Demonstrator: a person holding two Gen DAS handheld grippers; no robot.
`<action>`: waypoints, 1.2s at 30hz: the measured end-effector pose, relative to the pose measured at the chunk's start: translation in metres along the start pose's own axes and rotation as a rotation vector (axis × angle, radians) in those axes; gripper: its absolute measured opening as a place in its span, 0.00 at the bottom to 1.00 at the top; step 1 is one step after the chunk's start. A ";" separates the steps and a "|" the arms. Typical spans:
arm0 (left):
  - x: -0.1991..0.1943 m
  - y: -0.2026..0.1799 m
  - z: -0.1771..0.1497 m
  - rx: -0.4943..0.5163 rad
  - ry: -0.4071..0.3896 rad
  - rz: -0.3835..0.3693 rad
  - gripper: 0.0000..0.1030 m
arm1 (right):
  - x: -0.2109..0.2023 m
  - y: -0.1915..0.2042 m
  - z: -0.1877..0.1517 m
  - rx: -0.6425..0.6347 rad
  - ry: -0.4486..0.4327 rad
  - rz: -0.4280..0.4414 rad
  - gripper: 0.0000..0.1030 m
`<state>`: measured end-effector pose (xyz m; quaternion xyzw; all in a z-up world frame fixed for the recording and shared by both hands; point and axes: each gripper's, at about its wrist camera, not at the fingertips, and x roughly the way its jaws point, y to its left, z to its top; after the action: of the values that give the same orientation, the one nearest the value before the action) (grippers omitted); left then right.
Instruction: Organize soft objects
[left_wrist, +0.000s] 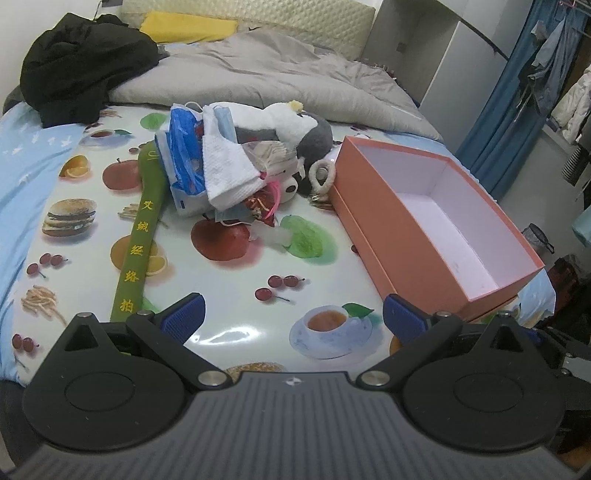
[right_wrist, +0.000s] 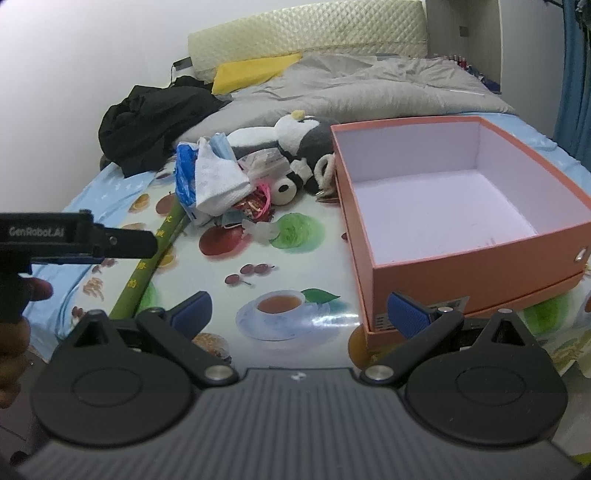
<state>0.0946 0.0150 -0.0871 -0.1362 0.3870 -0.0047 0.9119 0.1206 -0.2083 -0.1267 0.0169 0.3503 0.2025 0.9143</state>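
Left wrist view: the left tongs (left_wrist: 291, 315) are spread wide, gripping nothing, above the fruit-printed cloth (left_wrist: 229, 295) on the bed. The landmark is the orange box (left_wrist: 417, 258), white inside, open. Just left of the box lies the heap of soft things: a grey-and-white plush (left_wrist: 306, 129) at the back, a white towel (left_wrist: 225, 166) draped over a blue printed bag (left_wrist: 183, 147), a pale blue mask (left_wrist: 224, 114), and pink cord (left_wrist: 273, 197). A cream ring (left_wrist: 321, 173) touches the box's far corner. A long green strip (left_wrist: 142, 229) with yellow characters runs farther left.

Right wrist view: the right tongs (right_wrist: 299, 314) are also wide apart and unloaded, near the box (right_wrist: 461, 277). The heap, with plush (right_wrist: 299, 140) and towel (right_wrist: 218, 181), lies left of the box.
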 end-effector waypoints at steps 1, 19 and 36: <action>0.002 0.001 0.001 0.001 -0.002 -0.002 1.00 | 0.002 0.001 0.000 -0.004 0.001 0.002 1.00; 0.051 0.022 0.022 -0.010 -0.019 -0.008 0.98 | 0.055 0.014 0.009 -0.070 0.029 0.055 1.00; 0.110 0.076 0.062 -0.093 -0.046 -0.010 0.68 | 0.123 0.054 0.040 -0.235 0.002 0.061 0.98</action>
<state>0.2081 0.0911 -0.1430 -0.1805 0.3652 0.0118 0.9132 0.2096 -0.1071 -0.1655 -0.0798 0.3243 0.2701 0.9030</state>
